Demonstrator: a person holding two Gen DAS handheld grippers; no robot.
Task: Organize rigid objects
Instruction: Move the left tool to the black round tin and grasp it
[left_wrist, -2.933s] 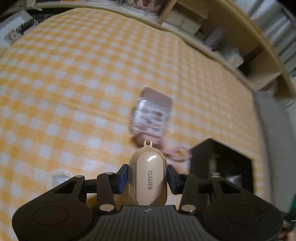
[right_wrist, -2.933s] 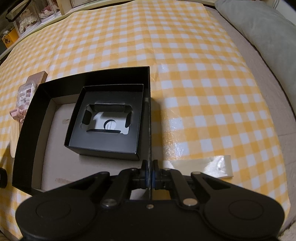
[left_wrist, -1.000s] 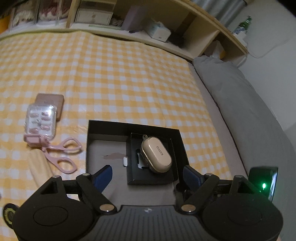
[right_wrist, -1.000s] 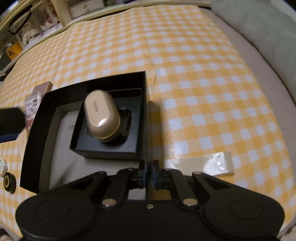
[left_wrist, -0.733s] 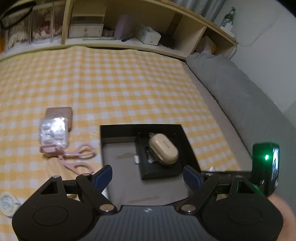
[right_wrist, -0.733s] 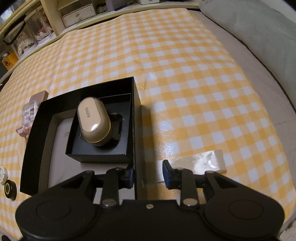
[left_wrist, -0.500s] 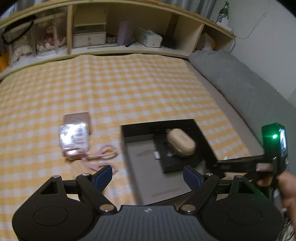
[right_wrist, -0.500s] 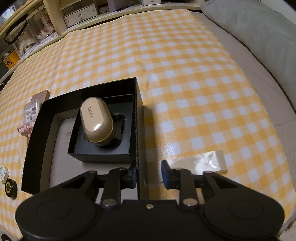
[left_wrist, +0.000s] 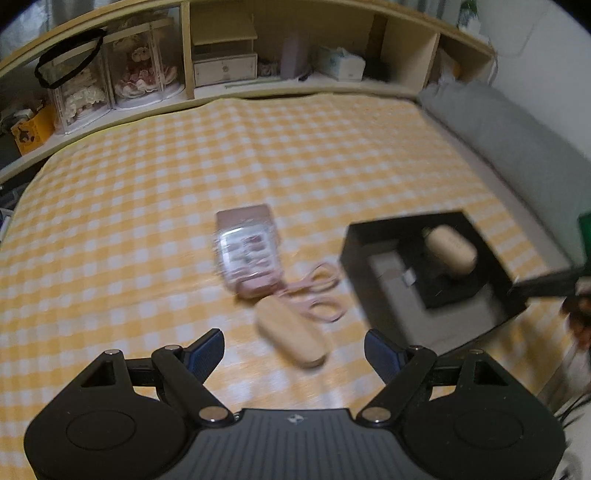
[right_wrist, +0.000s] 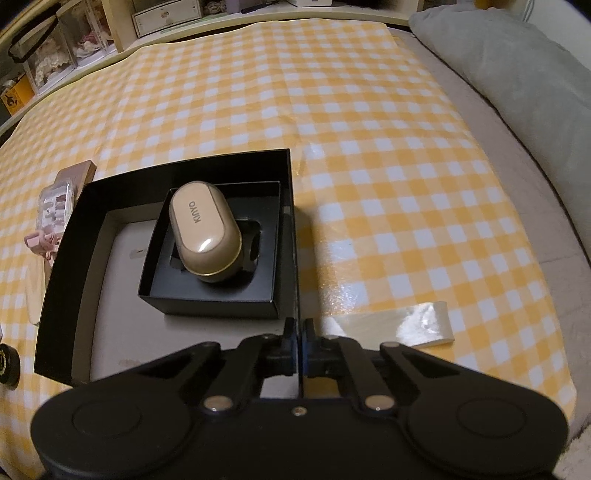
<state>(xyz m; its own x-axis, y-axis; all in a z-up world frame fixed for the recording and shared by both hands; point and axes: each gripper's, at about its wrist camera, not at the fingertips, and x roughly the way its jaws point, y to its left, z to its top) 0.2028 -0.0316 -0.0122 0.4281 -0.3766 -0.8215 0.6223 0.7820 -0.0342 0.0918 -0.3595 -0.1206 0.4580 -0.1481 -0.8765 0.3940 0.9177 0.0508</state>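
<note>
- The big black cardboard box (right_wrist: 173, 280) is taken as the landmark; it sits on the yellow-and-white checked cloth (right_wrist: 369, 155).
- Inside the box a smaller black tray (right_wrist: 218, 291) is seen, and the shiny tan oval case (right_wrist: 203, 236) rests in that tray, its long side pointing away toward the box's far wall.
- The right gripper (right_wrist: 298, 334) is squeezed thin on the box's right wall, so the box is held in place.
- The left gripper (left_wrist: 293, 349) is spread wide, and nothing is held between its blue pads.
- To the left of the box lie pink scissors (left_wrist: 314, 291), a clear plastic case of small pieces (left_wrist: 249, 254) and a pale wooden oval piece (left_wrist: 291, 338).
- The wooden piece is just ahead of the left gripper, its long side slanted across the gap, so it is judged the next thing to be picked up by that hand.
- The left view is blurred.
- Wooden shelves (left_wrist: 229, 55) stand beyond the cloth, and a grey cushion (right_wrist: 517, 59) lies to the right of the box.
</note>
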